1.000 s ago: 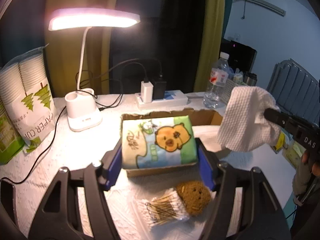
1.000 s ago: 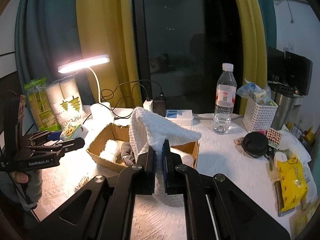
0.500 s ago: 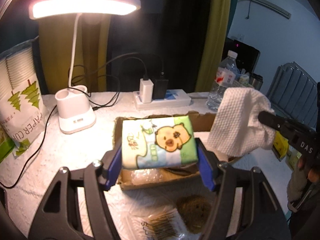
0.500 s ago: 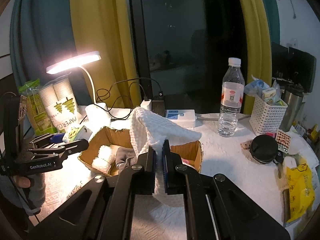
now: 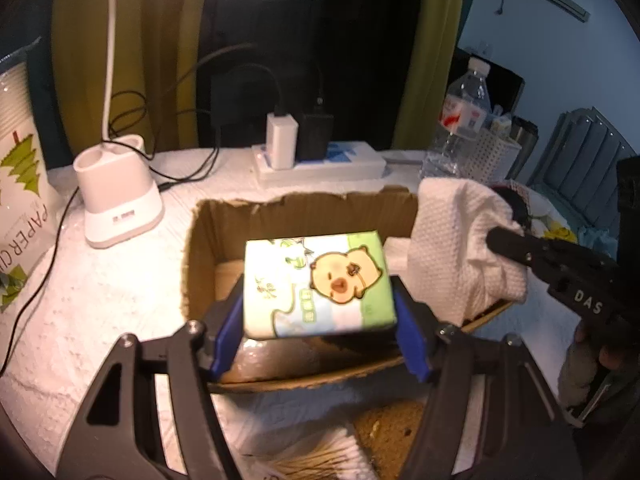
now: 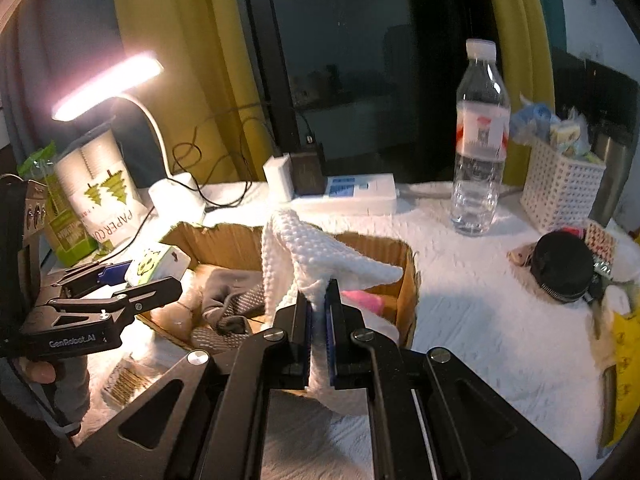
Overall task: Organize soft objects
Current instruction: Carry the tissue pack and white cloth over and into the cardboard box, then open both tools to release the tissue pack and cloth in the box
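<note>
While both claws hang over the box (image 5: 304, 208):
Left claw (image 5: 320, 316): half spread, pads pinching the tissue pack (image 5: 318, 284) above the box's inside.
Right claw (image 6: 319, 312): pressed nearly together on the white cloth (image 6: 316, 260), draped at the box's right rim.

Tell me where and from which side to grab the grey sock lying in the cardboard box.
Grip the grey sock at its bunched upper fold, coming from above with the jaws across the fold. It lies crumpled and low inside the cardboard box, whose walls block any sideways approach. The raised fold probably gives the pads most to pinch. Both grippers are full now, so one must first release.
</note>
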`<action>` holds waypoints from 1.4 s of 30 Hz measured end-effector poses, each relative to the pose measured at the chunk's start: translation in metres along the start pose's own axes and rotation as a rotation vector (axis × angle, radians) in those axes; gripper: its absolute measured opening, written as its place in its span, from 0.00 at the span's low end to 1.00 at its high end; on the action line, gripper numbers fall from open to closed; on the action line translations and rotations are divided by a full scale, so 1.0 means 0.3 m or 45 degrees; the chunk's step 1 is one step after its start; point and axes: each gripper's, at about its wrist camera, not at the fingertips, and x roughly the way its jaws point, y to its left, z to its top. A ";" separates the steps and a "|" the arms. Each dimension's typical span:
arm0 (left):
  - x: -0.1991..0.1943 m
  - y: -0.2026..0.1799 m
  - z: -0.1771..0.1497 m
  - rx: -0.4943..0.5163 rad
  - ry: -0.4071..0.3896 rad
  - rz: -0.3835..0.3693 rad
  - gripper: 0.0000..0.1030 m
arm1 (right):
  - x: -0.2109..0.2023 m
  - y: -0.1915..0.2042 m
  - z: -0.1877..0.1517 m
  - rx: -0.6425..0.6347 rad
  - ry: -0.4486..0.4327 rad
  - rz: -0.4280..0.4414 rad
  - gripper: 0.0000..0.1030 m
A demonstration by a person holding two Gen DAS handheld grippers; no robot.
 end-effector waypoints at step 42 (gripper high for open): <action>-0.068 -0.018 -0.027 0.004 0.001 0.015 0.77 | 0.019 0.114 -0.047 -0.101 0.090 -0.081 0.58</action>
